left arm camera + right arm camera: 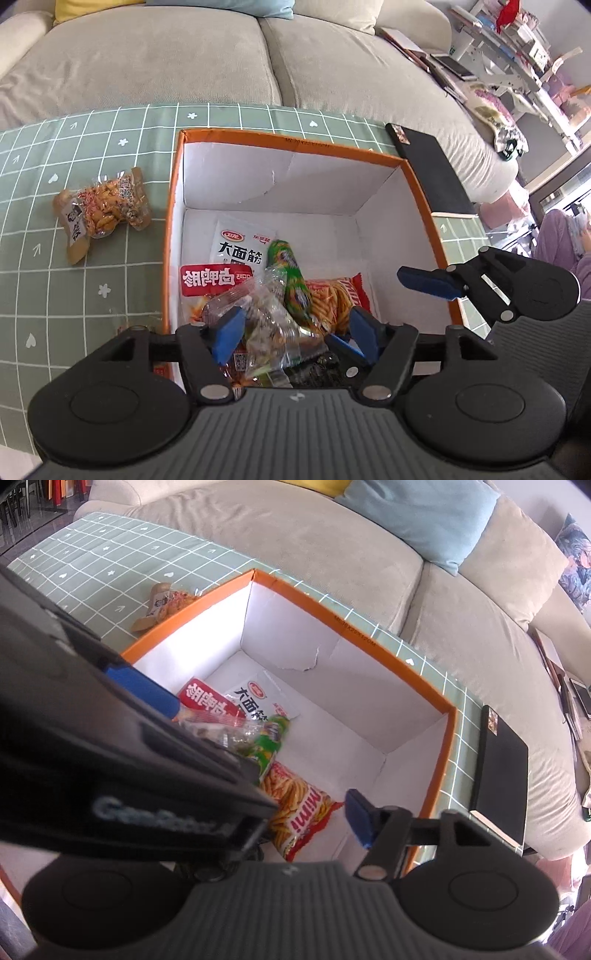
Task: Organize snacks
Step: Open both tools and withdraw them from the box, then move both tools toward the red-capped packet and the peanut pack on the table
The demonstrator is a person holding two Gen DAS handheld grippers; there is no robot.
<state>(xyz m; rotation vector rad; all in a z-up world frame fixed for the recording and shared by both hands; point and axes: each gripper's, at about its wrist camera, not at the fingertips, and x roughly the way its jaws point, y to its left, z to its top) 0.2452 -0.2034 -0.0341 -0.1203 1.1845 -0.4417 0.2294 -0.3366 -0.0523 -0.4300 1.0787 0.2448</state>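
An orange box (173,221) with white inner walls stands on the green tablecloth. Inside lie a white packet (240,247), a red packet (210,280), a green packet (291,280), a red packet of sticks (332,299) and a clear crinkled packet (266,317). My left gripper (295,336) hangs over the box's near end, open, its blue pads on either side of the clear packet without pressing it. My right gripper (295,818) is open over the stick packet (303,812); its left finger is hidden behind the left gripper's body (110,757). A peanut packet (103,210) lies outside the box, to its left.
A black book (432,173) lies at the table's right edge beside the box. A grey sofa (147,62) runs along the far side with cushions. Shelves (517,48) and a seated person in purple (561,236) are at the far right.
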